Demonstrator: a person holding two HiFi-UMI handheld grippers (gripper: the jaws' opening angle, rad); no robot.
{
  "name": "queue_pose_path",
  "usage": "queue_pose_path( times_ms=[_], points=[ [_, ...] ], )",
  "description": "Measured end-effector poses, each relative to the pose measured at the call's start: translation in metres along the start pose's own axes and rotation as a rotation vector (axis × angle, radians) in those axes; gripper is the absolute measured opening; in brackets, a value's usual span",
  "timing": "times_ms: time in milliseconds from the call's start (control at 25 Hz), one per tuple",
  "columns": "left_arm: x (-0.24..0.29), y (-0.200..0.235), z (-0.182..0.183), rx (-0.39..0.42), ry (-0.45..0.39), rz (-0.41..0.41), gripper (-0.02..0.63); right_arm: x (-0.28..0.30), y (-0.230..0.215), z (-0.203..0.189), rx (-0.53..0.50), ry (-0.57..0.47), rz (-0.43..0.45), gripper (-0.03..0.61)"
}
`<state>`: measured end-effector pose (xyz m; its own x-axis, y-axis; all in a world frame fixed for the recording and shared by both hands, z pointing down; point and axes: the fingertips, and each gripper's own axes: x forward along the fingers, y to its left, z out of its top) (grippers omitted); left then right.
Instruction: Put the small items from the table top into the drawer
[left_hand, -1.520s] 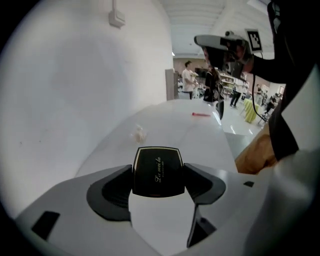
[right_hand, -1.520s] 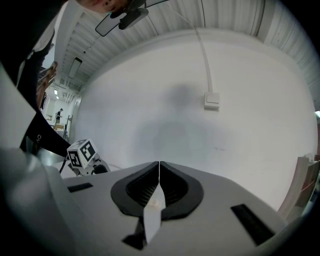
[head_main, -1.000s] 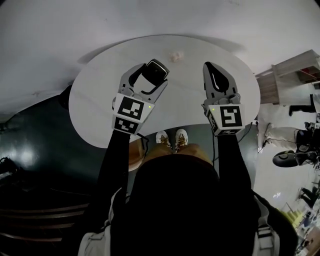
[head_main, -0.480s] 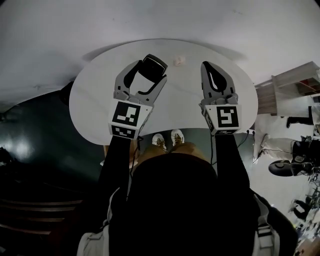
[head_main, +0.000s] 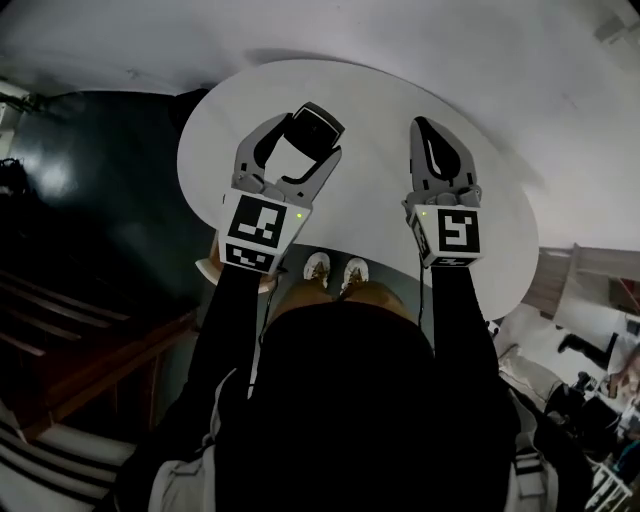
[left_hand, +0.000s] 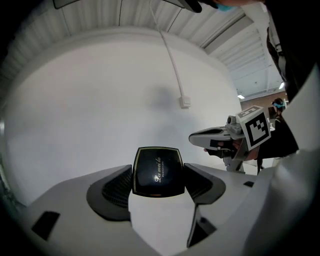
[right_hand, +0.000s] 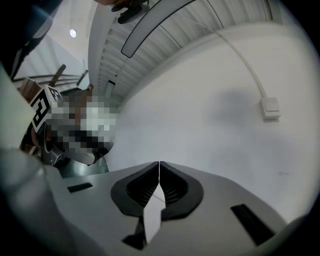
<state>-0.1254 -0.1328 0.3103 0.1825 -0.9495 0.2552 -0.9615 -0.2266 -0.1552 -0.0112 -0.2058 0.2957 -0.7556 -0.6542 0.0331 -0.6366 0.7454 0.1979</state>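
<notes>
Black compact (left_hand: 156, 171) btwn L gripper (head_main: 303, 152) jaws

We are seeing a pair of white shoes (head_main: 318, 268) showing just beside the near edge of the desk (head_main: 370, 120), over dark flooring (head_main: 100, 170). Wooden stairs (head_main: 80, 360) are lying at left. A white cable (left_hand: 170, 60) is hanging down a white wall (left_hand: 75, 110) to a small box (left_hand: 185, 102).

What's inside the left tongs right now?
A closed black compact case with a gold rim, clamped in the left tongs. The jaws cover its sides; its back face and contents cannot be seen.
</notes>
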Motion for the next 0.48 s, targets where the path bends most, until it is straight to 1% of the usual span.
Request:
queue_pose_path(
  times_ms=[120,200,360,480],
  points=[
    [-0.028,0.02,-0.015,-0.029,0.046,0.151,0.337,0.026,0.033,0.001,0.018,-0.035,0.16,0.028],
    [-0.048,0.032,-0.024,-0.044,0.066,0.232,0.336,0.039,0.059,0.005,0.03,-0.055,0.253,0.028],
    [-0.082,0.043,-0.039,-0.07,0.107,0.344,0.337,0.05,0.1,0.006,0.043,-0.072,0.377,0.028],
    [-0.121,0.056,-0.054,-0.087,0.14,0.432,0.337,0.057,0.146,0.01,0.053,-0.092,0.475,0.028]
  ],
)
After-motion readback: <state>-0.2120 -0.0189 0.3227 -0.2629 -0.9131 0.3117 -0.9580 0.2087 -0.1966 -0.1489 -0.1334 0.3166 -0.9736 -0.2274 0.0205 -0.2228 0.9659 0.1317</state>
